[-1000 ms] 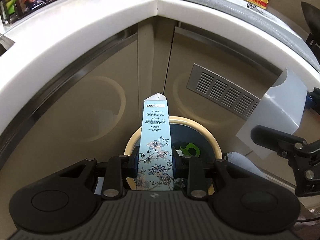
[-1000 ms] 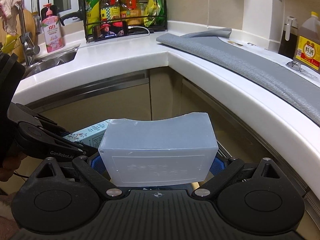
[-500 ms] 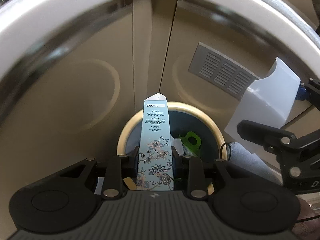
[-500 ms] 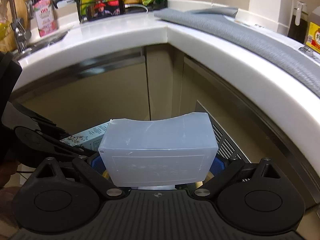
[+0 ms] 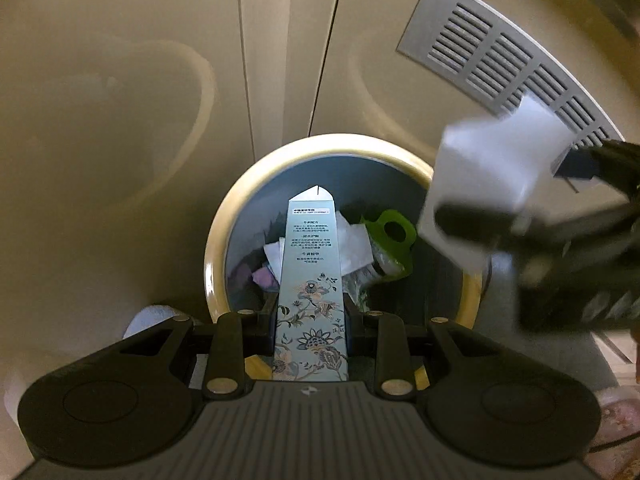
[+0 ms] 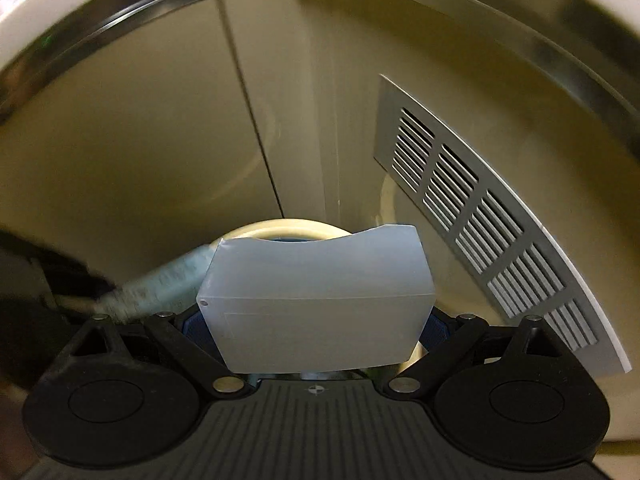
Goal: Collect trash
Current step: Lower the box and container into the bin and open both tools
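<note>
My left gripper (image 5: 310, 322) is shut on a long light-blue floral carton (image 5: 310, 280), held above the open mouth of a round trash bin with a cream rim (image 5: 248, 188). The bin holds white paper scraps and a green plastic piece (image 5: 390, 232). My right gripper (image 6: 316, 324) is shut on a translucent white plastic box (image 6: 316, 300), which hides most of the bin (image 6: 276, 230) behind it. In the left wrist view the white box (image 5: 492, 176) and right gripper hover blurred over the bin's right rim. The carton (image 6: 160, 284) shows blurred at left in the right wrist view.
Beige cabinet doors (image 5: 120, 120) stand close behind the bin, with a grey vent grille (image 5: 504, 56) at the right, also in the right wrist view (image 6: 480, 224). The white countertop edge (image 6: 40, 8) curves overhead. A white rounded object (image 5: 148, 318) sits left of the bin.
Both grippers have dropped below the countertop and tilted down toward the bin. The bin's mouth now fills the left wrist view, and the white box has swung in over its right rim.
</note>
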Demonstrator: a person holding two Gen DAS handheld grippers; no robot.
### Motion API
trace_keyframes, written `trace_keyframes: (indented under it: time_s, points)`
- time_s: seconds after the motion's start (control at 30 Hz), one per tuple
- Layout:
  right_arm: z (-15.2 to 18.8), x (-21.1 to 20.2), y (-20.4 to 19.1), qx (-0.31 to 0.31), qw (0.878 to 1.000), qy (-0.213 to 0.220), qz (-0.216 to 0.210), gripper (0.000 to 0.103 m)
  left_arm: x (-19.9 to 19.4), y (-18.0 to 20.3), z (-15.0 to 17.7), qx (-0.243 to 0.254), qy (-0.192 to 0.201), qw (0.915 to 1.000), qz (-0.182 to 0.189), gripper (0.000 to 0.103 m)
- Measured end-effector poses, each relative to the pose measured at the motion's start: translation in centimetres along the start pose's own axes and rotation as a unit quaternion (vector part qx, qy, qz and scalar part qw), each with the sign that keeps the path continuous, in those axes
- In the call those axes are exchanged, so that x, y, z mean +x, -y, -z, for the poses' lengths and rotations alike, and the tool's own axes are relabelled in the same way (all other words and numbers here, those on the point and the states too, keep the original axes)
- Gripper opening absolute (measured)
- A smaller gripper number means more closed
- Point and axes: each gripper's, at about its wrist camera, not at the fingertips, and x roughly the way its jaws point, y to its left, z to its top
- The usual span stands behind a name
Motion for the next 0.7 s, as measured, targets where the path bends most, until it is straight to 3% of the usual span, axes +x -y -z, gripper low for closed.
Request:
trace_keyframes:
  time_s: [0.1, 0.2, 0.27, 0.43, 0.53, 0.7]
  points:
    - [-0.4, -1.8, 0.4, 0.034, 0.997, 0.063, -0.033, 0.097, 0.0, -0.3, -0.1, -0.001, 0.002, 1.0, -0.001, 0.032]
    - [-1.0, -2.5, -0.5, 0.011, 0.994, 0.106, -0.031, 0.097, -0.3, -0.5, 0.0, -0.007, 0.003, 1.0, 0.001, 0.032]
    - [-1.3, -1.3, -1.1, -0.003, 0.996, 0.086, -0.028, 0.097, -0.4, -0.6, 0.4, -0.009, 0.002, 1.0, 0.002, 0.032]
    - [-0.3, 3.0, -1.4, -0.002, 1.0, -0.027, -0.005, 0.097, 0.4, -0.5, 0.4, -0.014, -0.008, 0.9999, 0.002, 0.032]
    - [1.1, 4.3, -1.0, 0.0, 0.997, -0.072, 0.003, 0.097, 1.2, -0.5, 0.1, -0.019, -0.023, 0.9996, 0.006, 0.032]
    - [2.3, 4.9, 0.8, 0.043, 0.994, -0.101, 0.001, 0.097, 2.6, -0.6, 0.1, -0.02, -0.037, 0.9991, 0.002, 0.032]
